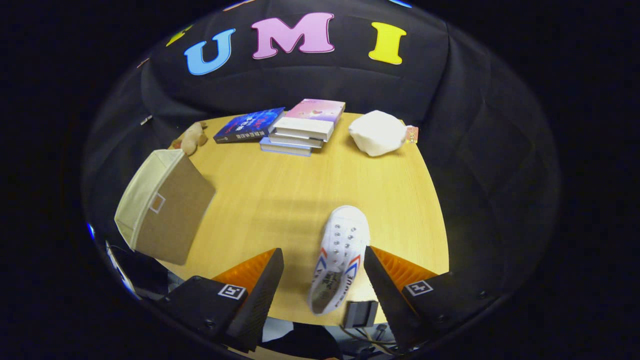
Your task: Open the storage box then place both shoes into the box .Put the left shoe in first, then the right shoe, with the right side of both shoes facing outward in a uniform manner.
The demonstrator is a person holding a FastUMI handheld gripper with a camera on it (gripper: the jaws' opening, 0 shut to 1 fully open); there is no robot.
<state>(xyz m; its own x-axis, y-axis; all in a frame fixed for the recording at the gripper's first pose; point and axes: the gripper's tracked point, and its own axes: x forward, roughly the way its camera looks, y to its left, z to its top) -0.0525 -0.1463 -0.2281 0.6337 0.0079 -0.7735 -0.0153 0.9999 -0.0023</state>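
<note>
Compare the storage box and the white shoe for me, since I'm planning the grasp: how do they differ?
The storage box is beige fabric, boxy, off beyond the one finger at the table's edge; the white shoe is smaller, low and long, lying between the open gripper's fingers, untouched. Both rest on the table.

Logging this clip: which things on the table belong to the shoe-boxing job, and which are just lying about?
Job: white shoe between the open gripper fingers; beige storage box at the table's left edge.

Lying about: stacked books, blue book, white pouch, plush toy.
</note>
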